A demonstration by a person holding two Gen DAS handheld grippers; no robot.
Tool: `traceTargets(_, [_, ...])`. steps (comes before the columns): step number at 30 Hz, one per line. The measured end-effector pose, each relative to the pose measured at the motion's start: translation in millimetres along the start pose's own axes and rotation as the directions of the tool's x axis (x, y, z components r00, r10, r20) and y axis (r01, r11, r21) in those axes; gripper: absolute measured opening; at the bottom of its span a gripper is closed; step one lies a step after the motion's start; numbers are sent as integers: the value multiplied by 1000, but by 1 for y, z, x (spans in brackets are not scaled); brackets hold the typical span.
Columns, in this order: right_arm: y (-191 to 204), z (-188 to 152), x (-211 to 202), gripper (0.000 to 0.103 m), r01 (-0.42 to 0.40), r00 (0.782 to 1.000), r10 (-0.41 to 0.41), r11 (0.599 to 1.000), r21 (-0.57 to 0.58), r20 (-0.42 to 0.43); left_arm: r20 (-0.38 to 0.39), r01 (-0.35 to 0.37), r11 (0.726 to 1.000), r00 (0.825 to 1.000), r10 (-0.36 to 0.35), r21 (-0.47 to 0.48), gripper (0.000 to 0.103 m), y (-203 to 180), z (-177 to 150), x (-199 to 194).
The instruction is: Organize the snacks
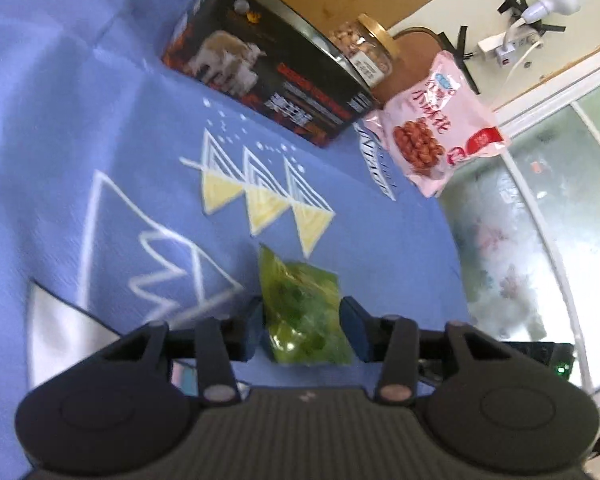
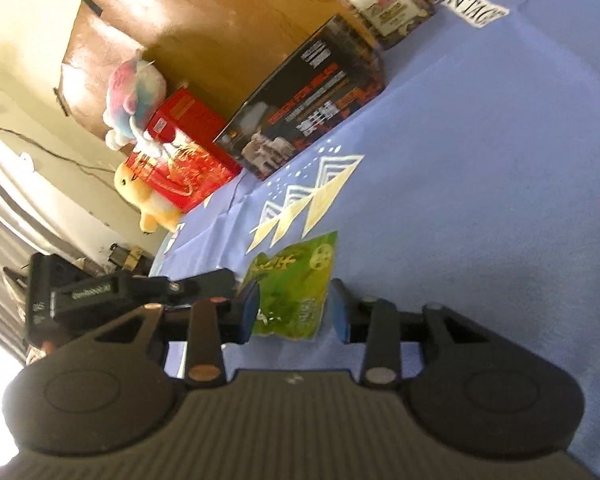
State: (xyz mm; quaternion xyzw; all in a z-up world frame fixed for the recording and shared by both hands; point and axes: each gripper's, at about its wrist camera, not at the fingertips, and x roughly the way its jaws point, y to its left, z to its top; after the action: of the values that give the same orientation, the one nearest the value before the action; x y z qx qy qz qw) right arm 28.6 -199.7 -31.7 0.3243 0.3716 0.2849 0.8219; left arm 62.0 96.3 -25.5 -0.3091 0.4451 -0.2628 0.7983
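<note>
Caught at the grasp stage of sorting: closing in on one green packet [image 1: 296,280], sitting near the front of the blue cloth [image 1: 100,120], just below the printed triangles [image 1: 260,196] and well apart from the other snacks. Flanked by both tools at once. Set around it, the left gripper [image 1: 302,314], pads [image 1: 250,332] meeting the wrapper's edges on both sides; impossible to tell whether squeezing or merely touching. Also straddling it, the right gripper [image 2: 294,304], one pad against the wrapper and the other just shy, with a sliver of cloth between, so apart and not clamped. Unclear too whether resting flat on the cloth or already tipped up a little. Along the back edge: a black box [image 1: 268,76], a jar [image 1: 364,46] behind it, a pink bag [image 1: 436,128] at the corner, and, in the right view, a red box [image 2: 180,160] with plush toys [image 2: 136,92] beside it. Probably early in the job, judging by nothing grouped with the packet yet. Next, likely: settle on one gripper for the carry, close it firmly on the film without crushing the contents, back the other off to avoid a tug between the two, lift clear of the cloth, then carry toward the row at the back. Worth watching for slip, given what looks like thin, slick wrapping and a loose fill.
</note>
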Motion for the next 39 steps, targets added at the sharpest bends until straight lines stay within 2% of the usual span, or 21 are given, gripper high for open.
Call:
traceTargets(2, [4, -2, 6, 37, -13, 1000, 13, 1000, -21, -10, -8, 3, 1000, 1000, -3, 4, 24, -1, -2, 5])
traceTargets(3, [6, -4, 10, 30, -19, 1000, 19, 1000, -24, -24, -13, -3, 1000, 1000, 3, 1, 20, 0, -3, 7])
traceTargets(5, [9, -7, 15, 24, -21, 999, 20, 999, -40, -25, -12, 0, 1000, 1000, 0, -15, 16, 4, -3, 9])
traceTargets(8, [10, -9, 18, 21, -22, 1000, 22, 998, -66, -14, -9, 33, 998, 999, -34, -57, 16, 14, 0, 8])
traceTargets(11, [5, -7, 14, 25, -65, 998, 65, 997, -47, 6, -4, 114, 984, 993, -116, -135, 16, 30, 3, 4])
traceTargets(13, [0, -4, 9, 34, -104, 994, 104, 995, -14, 31, 17, 189, 968, 982, -189, -167, 16, 35, 7, -3])
traceTargets(14, [-2, -2, 8, 41, -133, 990, 133, 991, 8, 38, 26, 228, 958, 973, -227, -174, 16, 36, 8, -6])
traceTargets(17, [-7, 6, 12, 42, -236, 972, 234, 968, 79, 34, 42, 285, 948, 958, -282, -142, 16, 23, 16, -13])
traceTargets(19, [-9, 12, 13, 32, -322, 947, 319, 939, 121, 45, 38, 295, 948, 955, -293, -117, 16, 14, 22, -12])
traceTargets(20, [-6, 16, 11, 16, -335, 942, 330, 936, 105, 64, 41, 287, 952, 958, -284, -106, 17, 10, 26, -12])
traceTargets(21, [1, 20, 8, 15, -313, 948, 308, 948, 62, 77, 45, 281, 955, 960, -278, -93, 17, 5, 30, -11])
traceTargets(23, [16, 30, 8, 15, -228, 967, 232, 972, -49, 103, 54, 242, 970, 969, -239, -41, 18, -7, 43, -9])
traceTargets(26, [30, 59, 21, 15, -166, 976, 180, 979, -115, 122, 102, 140, 989, 984, -145, 53, 19, -28, 70, -6])
traceTargets(30, [41, 113, 48, 15, -143, 970, 170, 977, -157, 175, 224, -1, 986, 974, -37, 169, 29, -58, 119, -4])
traceTargets(32, [46, 137, 69, 18, -83, 974, 119, 979, -185, 195, 310, -152, 963, 947, 78, 223, 45, -71, 141, 6])
traceTargets(33, [50, 147, 80, 19, -11, 974, 58, 978, -207, 218, 360, -249, 938, 920, 152, 239, 58, -76, 148, 14])
traceTargets(34, [52, 152, 89, 21, 59, 970, -3, 972, -227, 242, 409, -367, 898, 878, 248, 242, 58, -79, 154, 23])
traceTargets(35, [50, 153, 88, 23, 102, 965, -39, 967, -235, 258, 426, -442, 864, 848, 315, 240, 56, -81, 157, 30])
traceTargets(36, [49, 152, 85, 23, 109, 963, -46, 968, -228, 267, 428, -477, 847, 833, 350, 235, 55, -81, 157, 34])
traceTargets(38, [41, 139, 68, 23, 40, 960, 20, 977, -209, 279, 421, -437, 869, 851, 315, 233, 57, -78, 148, 31])
traceTargets(39, [40, 132, 60, 24, 37, 957, 26, 978, -208, 289, 421, -426, 874, 855, 304, 235, 57, -77, 142, 29])
